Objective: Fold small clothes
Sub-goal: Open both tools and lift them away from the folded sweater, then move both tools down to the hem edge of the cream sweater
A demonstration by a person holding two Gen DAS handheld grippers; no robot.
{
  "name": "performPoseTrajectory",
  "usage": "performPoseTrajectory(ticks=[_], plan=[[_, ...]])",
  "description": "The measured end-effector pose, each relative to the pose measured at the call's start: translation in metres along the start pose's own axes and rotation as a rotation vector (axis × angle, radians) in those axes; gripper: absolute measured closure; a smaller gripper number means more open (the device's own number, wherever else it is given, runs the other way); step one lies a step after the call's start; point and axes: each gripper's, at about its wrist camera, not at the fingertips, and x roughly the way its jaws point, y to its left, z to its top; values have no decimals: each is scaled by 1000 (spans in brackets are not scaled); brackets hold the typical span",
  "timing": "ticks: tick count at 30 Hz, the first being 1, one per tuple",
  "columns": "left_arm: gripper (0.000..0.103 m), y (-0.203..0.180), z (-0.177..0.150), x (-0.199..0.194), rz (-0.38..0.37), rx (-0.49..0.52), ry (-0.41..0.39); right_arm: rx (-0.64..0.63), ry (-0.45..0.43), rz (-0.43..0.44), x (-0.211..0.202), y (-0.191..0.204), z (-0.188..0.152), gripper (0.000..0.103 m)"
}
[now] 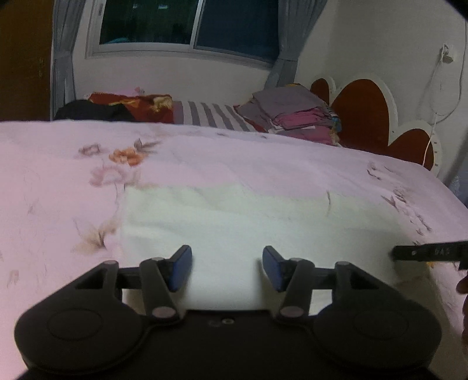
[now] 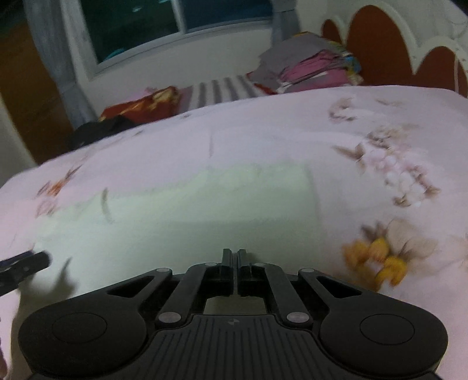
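Here, a white cloth (image 1: 234, 216) lies flat on the bed (image 1: 58, 181), spread over a pink floral sheet. In the left wrist view the left tool (image 1: 227, 267) hangs over the cloth's near part with its blue pads (image 1: 182, 267) apart and nothing between them; only white fabric shows through the gap. The cloth's left edge runs just past the left pad, and its far edge lies across the middle of the bed. At the right border of that view a dark bar of the right tool (image 1: 427, 252) pokes in above the cloth's right side.

In the right wrist view the right tool (image 2: 234, 261) has its jaws together, fingers side by side, low over the cloth (image 2: 204, 210). Whether any fabric is pinched between them I cannot tell; the view is blurred. The left tool's tip (image 2: 26, 267) shows at the left border, over the cloth's left end.

Beyond the bed's far edge sit a stack of folded clothes (image 1: 295, 114) near the headboard (image 1: 362, 111), a red bundle (image 1: 131, 103) and a dark garment (image 1: 87, 112) under the window (image 1: 187, 23).
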Motion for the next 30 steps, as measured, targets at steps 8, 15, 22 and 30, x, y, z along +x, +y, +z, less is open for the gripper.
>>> performPoseTrajectory(ticks=[8, 15, 22, 30], plan=[[54, 25, -17, -10, -23, 33, 57, 28, -7, -111, -10, -35, -21, 102], [53, 26, -21, -11, -31, 29, 57, -1, -38, -122, -12, -16, -22, 101], [53, 33, -22, -5, -60, 26, 49, 9, 11, -109, 7, -25, -8, 102], [52, 29, -22, -13, -45, 57, 61, -40, 15, -142, 15, -22, 4, 101]])
